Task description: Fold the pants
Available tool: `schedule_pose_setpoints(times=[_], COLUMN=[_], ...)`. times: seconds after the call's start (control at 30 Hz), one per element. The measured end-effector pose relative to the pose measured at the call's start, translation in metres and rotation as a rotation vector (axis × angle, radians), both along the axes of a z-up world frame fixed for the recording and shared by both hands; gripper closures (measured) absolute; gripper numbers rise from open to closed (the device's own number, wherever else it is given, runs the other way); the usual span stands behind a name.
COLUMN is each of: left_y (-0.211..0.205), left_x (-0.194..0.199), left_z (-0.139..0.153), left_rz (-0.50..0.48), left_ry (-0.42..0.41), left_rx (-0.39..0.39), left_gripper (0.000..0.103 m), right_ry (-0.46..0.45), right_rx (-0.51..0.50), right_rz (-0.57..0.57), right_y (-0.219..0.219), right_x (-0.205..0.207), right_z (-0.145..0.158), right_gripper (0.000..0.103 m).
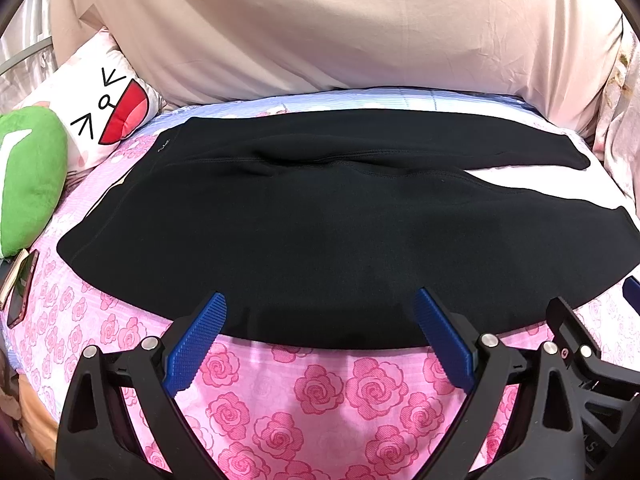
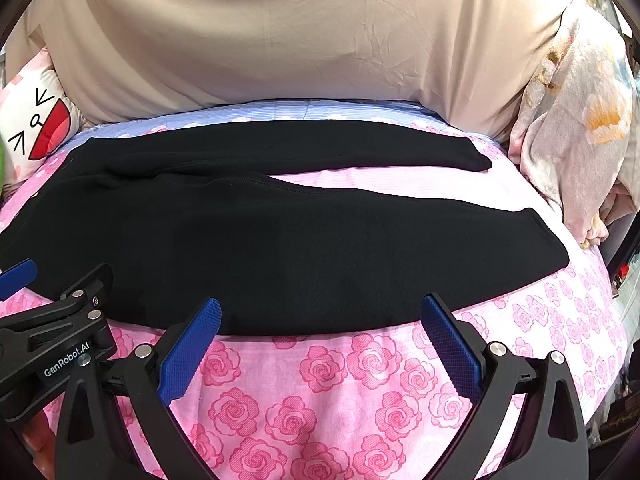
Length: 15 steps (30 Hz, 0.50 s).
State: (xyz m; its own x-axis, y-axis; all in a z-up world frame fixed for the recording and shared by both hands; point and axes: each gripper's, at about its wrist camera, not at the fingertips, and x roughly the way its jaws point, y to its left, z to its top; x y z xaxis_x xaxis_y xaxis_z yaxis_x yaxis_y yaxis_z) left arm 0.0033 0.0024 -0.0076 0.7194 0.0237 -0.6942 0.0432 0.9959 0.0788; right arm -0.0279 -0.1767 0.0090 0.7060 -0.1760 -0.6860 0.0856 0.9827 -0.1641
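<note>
Black pants (image 1: 320,224) lie flat on a pink rose-print bedsheet (image 1: 304,400), waistband to the left and the two legs spread apart to the right. They also show in the right wrist view (image 2: 280,248). My left gripper (image 1: 320,300) is open and empty, its blue pads at the pants' near edge. My right gripper (image 2: 320,304) is open and empty at the same near edge, further right. The right gripper's body (image 1: 576,344) shows beside the left one; the left gripper's body (image 2: 60,320) shows at left in the right wrist view.
A beige cover (image 1: 320,32) hangs behind the bed. A cartoon-face pillow (image 1: 104,112), a green plush (image 1: 28,176) and a phone (image 1: 18,284) lie at the left. A floral blanket (image 2: 576,136) is bunched at the right.
</note>
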Motion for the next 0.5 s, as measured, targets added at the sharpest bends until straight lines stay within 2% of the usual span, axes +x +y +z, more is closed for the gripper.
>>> schedule_pose_setpoints(times=[0.5], left_y=[0.0016], left_x=[-0.0007], left_z=[0.0006], left_rz=[0.0], left_ry=[0.0], left_rx=[0.002], left_gripper=[0.01], right_ry=[-0.002], right_rx=[-0.001], right_rz=[0.0], right_y=[-0.0002], right_x=[-0.0007], right_z=[-0.0012], right_gripper=[0.005])
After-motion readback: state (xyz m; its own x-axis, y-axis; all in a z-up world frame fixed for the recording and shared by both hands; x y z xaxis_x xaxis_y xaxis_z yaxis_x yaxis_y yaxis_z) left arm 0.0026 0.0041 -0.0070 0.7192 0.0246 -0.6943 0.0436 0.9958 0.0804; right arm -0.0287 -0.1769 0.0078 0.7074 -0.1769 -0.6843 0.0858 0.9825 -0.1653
